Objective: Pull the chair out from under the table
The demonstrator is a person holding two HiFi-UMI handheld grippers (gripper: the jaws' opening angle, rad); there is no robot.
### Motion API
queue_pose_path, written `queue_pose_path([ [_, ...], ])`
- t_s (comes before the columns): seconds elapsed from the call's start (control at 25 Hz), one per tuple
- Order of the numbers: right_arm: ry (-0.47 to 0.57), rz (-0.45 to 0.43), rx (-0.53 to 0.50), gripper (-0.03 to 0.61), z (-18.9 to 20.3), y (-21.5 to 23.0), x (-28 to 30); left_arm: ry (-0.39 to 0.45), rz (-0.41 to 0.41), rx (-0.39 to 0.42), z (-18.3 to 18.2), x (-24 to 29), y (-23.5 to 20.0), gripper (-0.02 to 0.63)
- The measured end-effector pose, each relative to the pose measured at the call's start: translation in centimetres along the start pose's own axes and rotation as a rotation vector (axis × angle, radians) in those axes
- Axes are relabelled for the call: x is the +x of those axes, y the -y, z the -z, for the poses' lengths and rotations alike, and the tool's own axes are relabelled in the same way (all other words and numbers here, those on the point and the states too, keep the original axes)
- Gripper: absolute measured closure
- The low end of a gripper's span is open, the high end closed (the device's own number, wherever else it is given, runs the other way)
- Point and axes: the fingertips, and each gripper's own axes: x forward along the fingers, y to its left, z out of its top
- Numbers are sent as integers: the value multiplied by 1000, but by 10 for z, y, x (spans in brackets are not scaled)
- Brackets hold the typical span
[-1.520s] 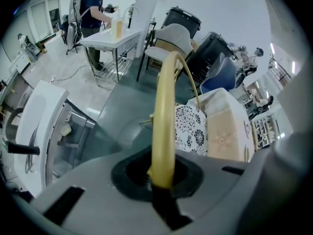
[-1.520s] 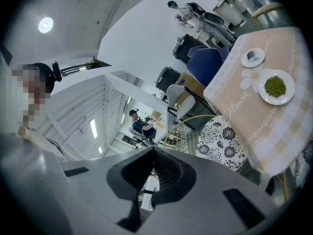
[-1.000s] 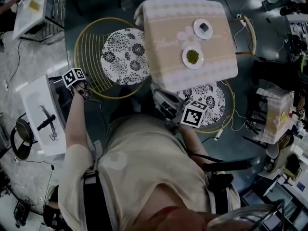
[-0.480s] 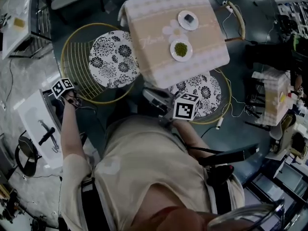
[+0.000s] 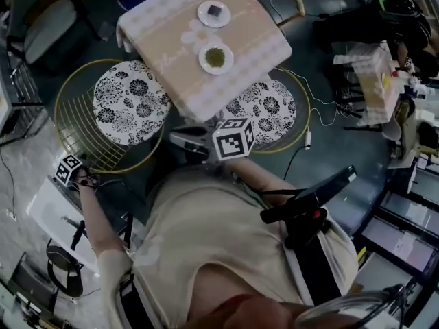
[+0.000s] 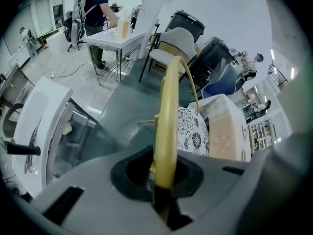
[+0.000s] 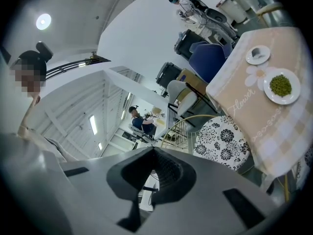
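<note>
Your left arm stretches down and out, and the left claw [image 5: 74, 173] is clamped on the gold back rim of the wire chair [image 5: 82, 118], whose seat stands ahead of that claw at the table's [image 5: 164, 53] corner. Your right claw [image 7: 152, 177] sits near level by your chest, closed on nothing. Ahead of it are two floral-cushioned chairs, the second chair [image 5: 274, 108] tucked under, and two plates [image 5: 215, 58] on one tablecloth, over a dark workshop floor [image 5: 329, 156].

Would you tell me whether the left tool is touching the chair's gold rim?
Touching: the left gripper view shows the left tool clamped on the gold rim.
</note>
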Motion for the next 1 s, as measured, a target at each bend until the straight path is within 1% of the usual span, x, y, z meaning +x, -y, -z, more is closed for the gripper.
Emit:
queue_pose_path([
  [0.16,-38,-11,-17,568,5,-3,7,14,24,-31,-3,-2,-5,584],
  [0.32,-45,-22,-18,568,7,-5,11,9,0,28,-7,-5,-5,589],
  [0.52,-55,-44,-13,568,9,-11,12,10,-15,24,-6,-11,-12,589],
  [0.64,-27,-25,-1,568,11,-10,4,2,27,34,-14,-1,-7,589],
  [0.72,9,2,18,568,13,-4,-8,-38,44,56,-14,16,9,584],
  [0.76,12,-1,31,569,13,-1,-11,-54,27,56,-10,16,12,581],
  [0.88,-30,-39,68,569,10,7,-6,-63,-44,31,3,6,8,572],
  [1.0,-56,-26,54,568,14,11,3,-93,-68,25,6,26,13,572],
])
